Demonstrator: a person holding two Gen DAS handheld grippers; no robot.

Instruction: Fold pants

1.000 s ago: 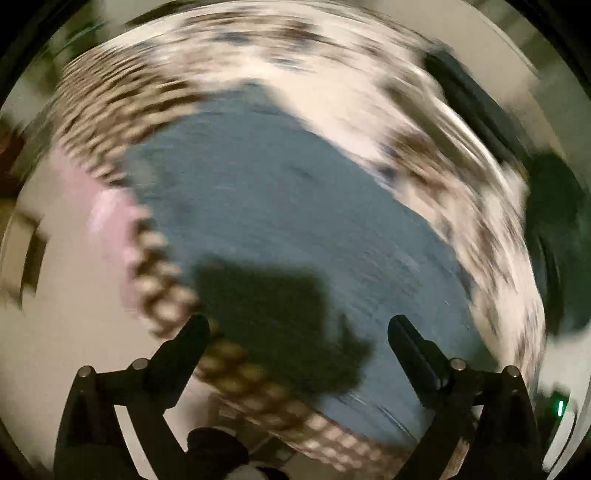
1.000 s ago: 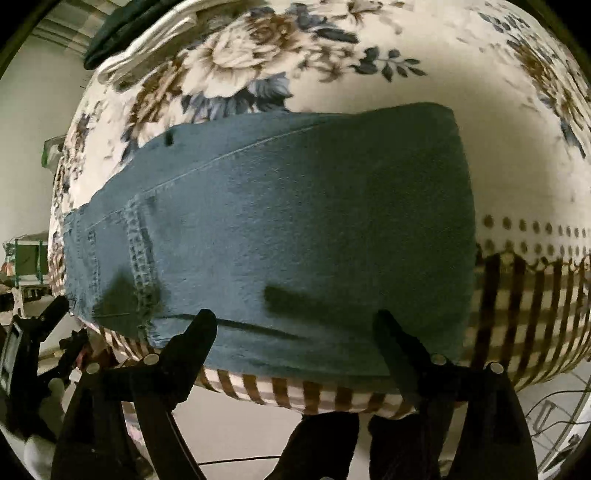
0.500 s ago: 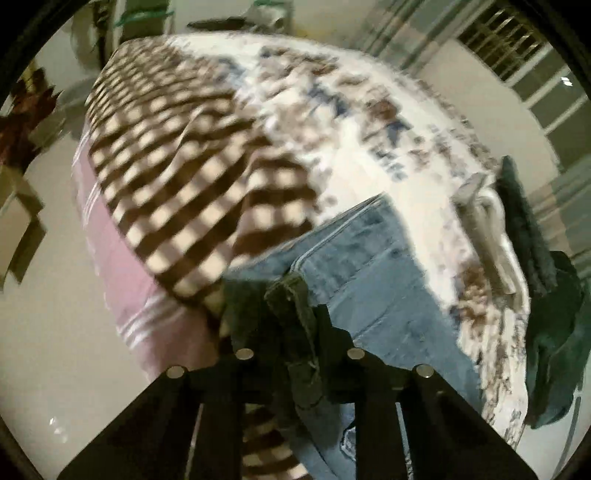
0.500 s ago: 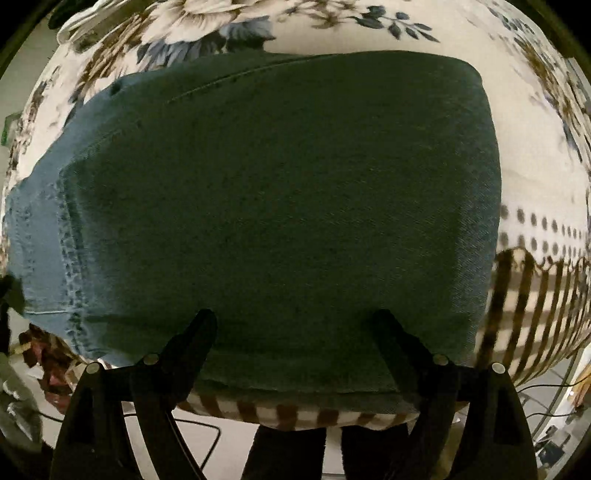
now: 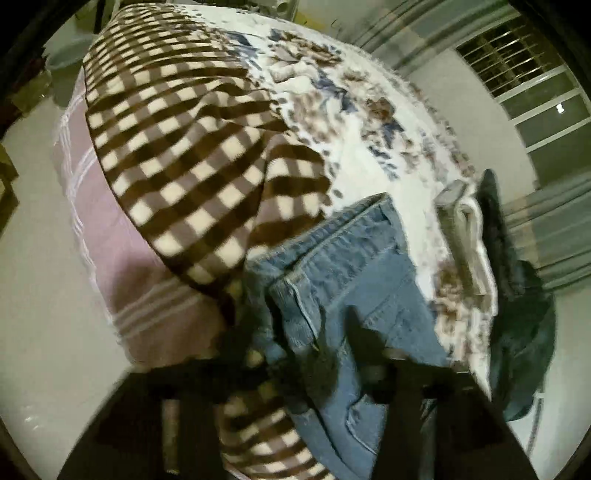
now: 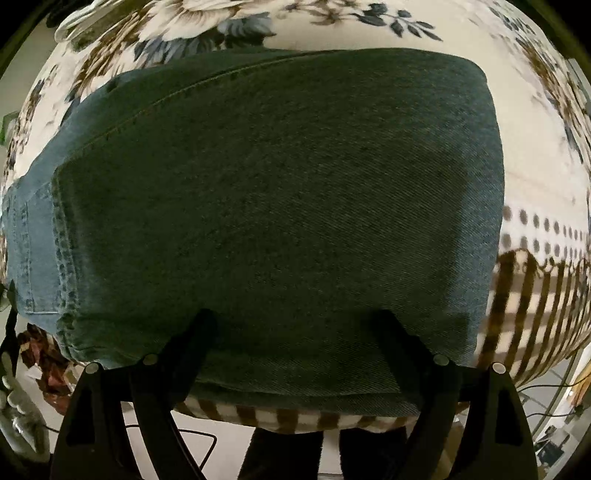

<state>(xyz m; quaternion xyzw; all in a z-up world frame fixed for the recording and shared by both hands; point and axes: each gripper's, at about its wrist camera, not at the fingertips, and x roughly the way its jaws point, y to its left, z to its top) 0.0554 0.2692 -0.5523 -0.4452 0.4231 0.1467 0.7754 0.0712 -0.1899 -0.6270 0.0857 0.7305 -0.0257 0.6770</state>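
Right gripper (image 6: pixel 295 332) is spread wide, both black fingers (image 6: pixel 192 343) well apart and pressed down flat on the near edge of the folded jeans (image 6: pixel 280 206). Nothing is pinched between them, they're just resting on the denim. From that side the pants fill nearly the whole view as a neat rectangular stack, the fold running along the right side and the stitched hem layers over on the left. The stack sits right at the edge of the bed, on the floral blanket (image 6: pixel 443 33), with the brown checked border (image 6: pixel 524 314) peeking out underneath and to the right.

Left gripper (image 5: pixel 314 365) is harder to read because that view is smeared with motion. Its fingers (image 5: pixel 369 343) look like dark blurs low in the frame, with a wad of denim bunched up between them, so it seems to be in contact with the cloth, but honestly I can't tell if it's clamped or loosened. The jeans (image 5: pixel 351 280) on this side show seams and a layered edge, lying right in front of that claw at the corner of the bed. A stack of folded clothes (image 5: pixel 465 240) sits further back on the blanket, and a dark garment (image 5: pixel 524 332) hangs off the far side.
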